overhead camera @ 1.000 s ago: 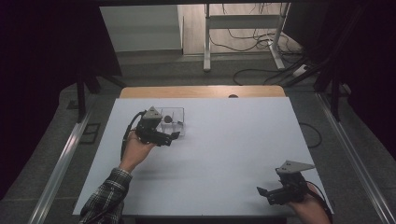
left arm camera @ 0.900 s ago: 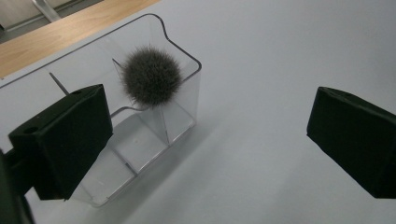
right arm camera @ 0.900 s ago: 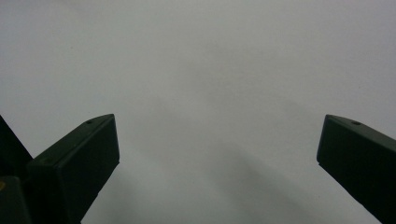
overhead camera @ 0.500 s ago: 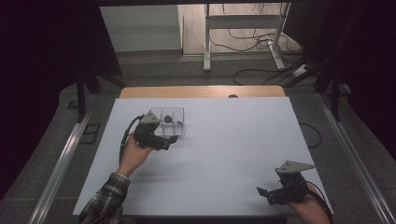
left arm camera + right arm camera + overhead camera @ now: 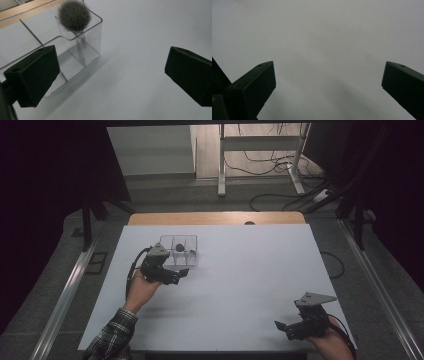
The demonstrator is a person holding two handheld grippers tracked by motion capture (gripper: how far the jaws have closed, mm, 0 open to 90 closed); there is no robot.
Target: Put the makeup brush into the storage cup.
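A clear plastic compartment box [image 5: 186,255] stands on the white table [image 5: 240,270] at the far left. A grey fuzzy ball [image 5: 177,248] sits in one of its back compartments; in the left gripper view the fuzzy ball [image 5: 74,15] rests at the top of a tall cell of the box [image 5: 82,47]. My left gripper [image 5: 179,276] is just in front of the box, open and holding nothing; its own view shows the left gripper [image 5: 112,75] with one jaw in front of the box's near wall. My right gripper [image 5: 284,330] rests near the front right corner, open and holding nothing, the right gripper [image 5: 328,85] over bare table.
A wooden strip [image 5: 215,218] runs along the table's far edge. Metal rails [image 5: 65,290] flank the table on both sides. Cables and a desk frame [image 5: 260,150] lie on the floor beyond.
My left gripper has drawn back a little from the box toward the person. The right gripper has not moved.
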